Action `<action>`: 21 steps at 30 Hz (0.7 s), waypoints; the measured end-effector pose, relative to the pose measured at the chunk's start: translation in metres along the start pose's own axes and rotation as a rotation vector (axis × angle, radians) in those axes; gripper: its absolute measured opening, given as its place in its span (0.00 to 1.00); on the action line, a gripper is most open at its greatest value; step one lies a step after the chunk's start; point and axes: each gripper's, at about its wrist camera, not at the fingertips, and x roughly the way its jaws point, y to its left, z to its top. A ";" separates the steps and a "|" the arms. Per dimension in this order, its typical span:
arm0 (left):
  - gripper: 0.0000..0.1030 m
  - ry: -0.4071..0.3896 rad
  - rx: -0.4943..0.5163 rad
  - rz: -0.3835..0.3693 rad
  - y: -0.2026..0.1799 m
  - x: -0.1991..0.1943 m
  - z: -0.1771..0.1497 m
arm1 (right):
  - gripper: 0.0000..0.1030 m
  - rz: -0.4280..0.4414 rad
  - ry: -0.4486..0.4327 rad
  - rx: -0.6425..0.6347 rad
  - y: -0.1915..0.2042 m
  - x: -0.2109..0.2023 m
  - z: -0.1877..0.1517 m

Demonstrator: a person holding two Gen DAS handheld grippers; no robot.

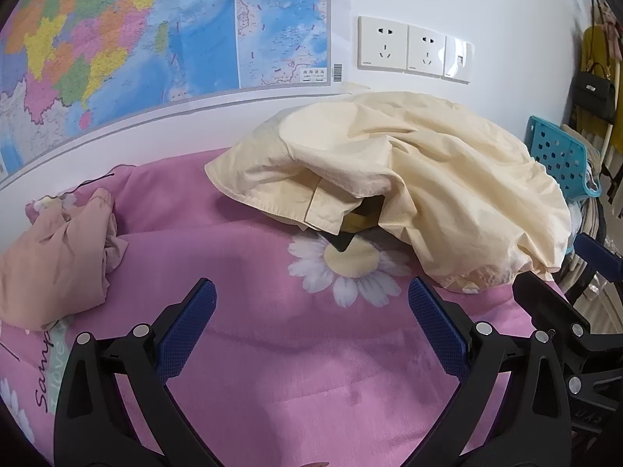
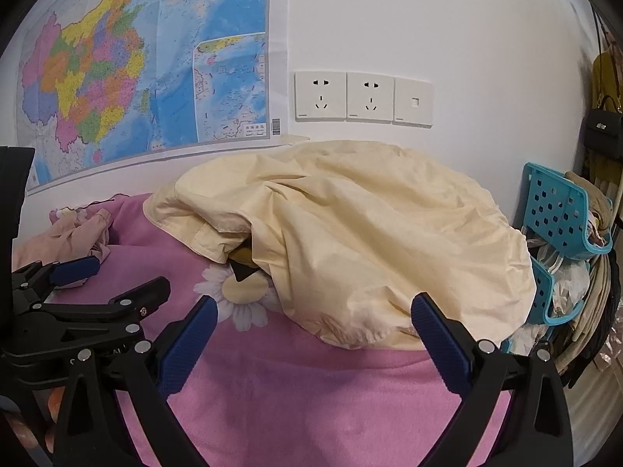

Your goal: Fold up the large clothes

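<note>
Though crumpled, cream garment [image 2: 350, 233] beyond right gripper [image 2: 313, 317].

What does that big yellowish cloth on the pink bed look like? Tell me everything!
The big pale yellow crumpled cloth garment looks like thin, wrinkly cotton with stitched hems and a flap in front. It lies in a rumpled, unfolded heap on the pink daisy-print bedspread, up against the white wall. Something dark peeks out from under it. The blue plastic basket sits just beside it. Neither claw touches it.
</note>
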 end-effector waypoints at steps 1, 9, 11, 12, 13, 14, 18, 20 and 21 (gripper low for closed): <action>0.95 0.001 -0.001 0.000 0.000 0.001 0.001 | 0.94 0.003 0.000 -0.003 0.000 0.001 0.001; 0.95 0.026 -0.013 0.028 0.012 0.021 0.006 | 0.94 0.024 0.006 -0.028 -0.003 0.024 0.018; 0.95 0.039 -0.035 0.043 0.023 0.028 0.008 | 0.94 0.028 0.015 -0.047 -0.002 0.037 0.024; 0.95 0.044 -0.045 0.049 0.028 0.031 0.009 | 0.94 0.022 0.022 -0.061 -0.002 0.044 0.027; 0.95 0.048 -0.052 0.065 0.033 0.034 0.008 | 0.94 0.024 0.030 -0.081 0.000 0.052 0.030; 0.95 0.051 -0.056 0.077 0.037 0.036 0.009 | 0.94 0.025 0.038 -0.101 0.003 0.061 0.033; 0.95 0.069 -0.075 0.113 0.055 0.045 0.011 | 0.94 0.001 0.090 -0.219 0.020 0.101 0.039; 0.95 0.076 -0.077 0.133 0.063 0.049 0.011 | 0.94 -0.004 0.094 -0.282 0.033 0.117 0.040; 0.95 0.078 -0.075 0.141 0.067 0.051 0.012 | 0.94 0.005 0.094 -0.302 0.040 0.122 0.041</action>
